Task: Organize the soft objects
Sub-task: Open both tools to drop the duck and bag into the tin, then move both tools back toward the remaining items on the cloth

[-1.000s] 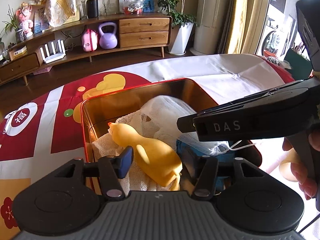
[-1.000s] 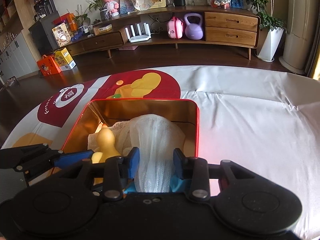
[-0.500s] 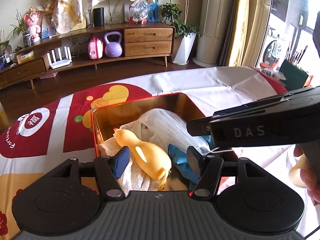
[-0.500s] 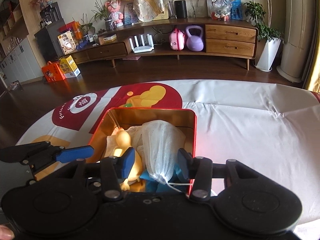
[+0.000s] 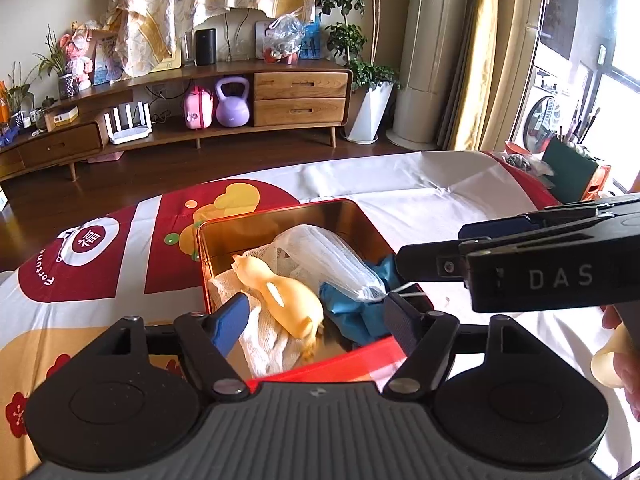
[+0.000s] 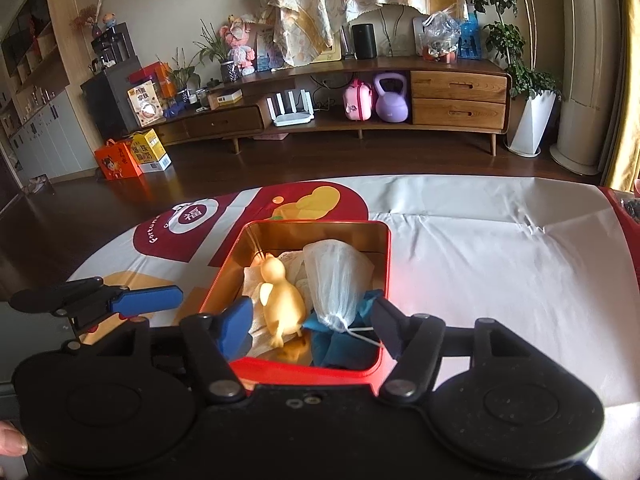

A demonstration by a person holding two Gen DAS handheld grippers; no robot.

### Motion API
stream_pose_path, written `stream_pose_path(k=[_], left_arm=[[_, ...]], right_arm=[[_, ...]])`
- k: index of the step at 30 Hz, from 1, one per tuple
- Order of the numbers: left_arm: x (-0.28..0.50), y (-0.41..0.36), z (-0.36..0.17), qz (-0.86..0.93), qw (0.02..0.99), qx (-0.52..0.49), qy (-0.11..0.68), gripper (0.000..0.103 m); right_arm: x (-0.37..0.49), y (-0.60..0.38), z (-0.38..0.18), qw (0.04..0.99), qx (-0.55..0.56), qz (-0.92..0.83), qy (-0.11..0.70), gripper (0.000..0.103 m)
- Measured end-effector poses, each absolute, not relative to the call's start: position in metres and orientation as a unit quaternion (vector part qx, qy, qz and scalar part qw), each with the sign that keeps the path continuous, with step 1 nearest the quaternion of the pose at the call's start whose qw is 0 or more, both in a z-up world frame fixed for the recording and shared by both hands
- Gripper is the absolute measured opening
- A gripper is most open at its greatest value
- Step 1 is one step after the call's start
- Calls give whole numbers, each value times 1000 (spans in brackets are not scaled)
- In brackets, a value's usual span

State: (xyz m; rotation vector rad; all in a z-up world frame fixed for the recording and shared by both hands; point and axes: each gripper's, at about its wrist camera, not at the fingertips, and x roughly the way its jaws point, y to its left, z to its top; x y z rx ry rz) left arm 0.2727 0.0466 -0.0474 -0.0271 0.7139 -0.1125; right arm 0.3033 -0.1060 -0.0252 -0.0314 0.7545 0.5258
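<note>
A red tin box [image 5: 280,211] [image 6: 384,264] with a gold inside stands on the table. In it lie a yellow soft duck [image 5: 280,288] [image 6: 278,296], a white mesh bag [image 5: 332,256] [image 6: 336,280], a blue cloth [image 5: 356,312] [image 6: 340,344] and a white cloth [image 5: 264,336]. My left gripper [image 5: 316,320] is open and empty above the box's near edge. My right gripper [image 6: 312,326] is open and empty, held above the near end of the box. The right gripper's fingers [image 5: 432,264] show from the side in the left wrist view.
The table wears a white cloth [image 6: 480,248] with red and yellow prints [image 5: 88,256]. Behind it is a dark wood floor, a long wooden sideboard [image 6: 440,96] and a potted plant [image 5: 372,104]. The left gripper shows at the left of the right wrist view [image 6: 120,300].
Both grippers have pulled back and up from the box. The right gripper let go of the white mesh bag, which now lies in the box, and opened wider.
</note>
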Motion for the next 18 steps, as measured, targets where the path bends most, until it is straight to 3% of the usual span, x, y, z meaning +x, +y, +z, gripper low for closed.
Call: stream_pose_path(k=[5,8,18], left_arm=[[254,44,-39,-58,936,-15,346,75],[242,43,-34,-56,937,-17,344,80],[202,39,-23,-62,937,-34,341,80]], right_arm=[[284,-114,-18,900,-12,256,353,82],[272,-119,-14,901,-12,260,347,86],[229,-143,-2,905,2,272,326,101]])
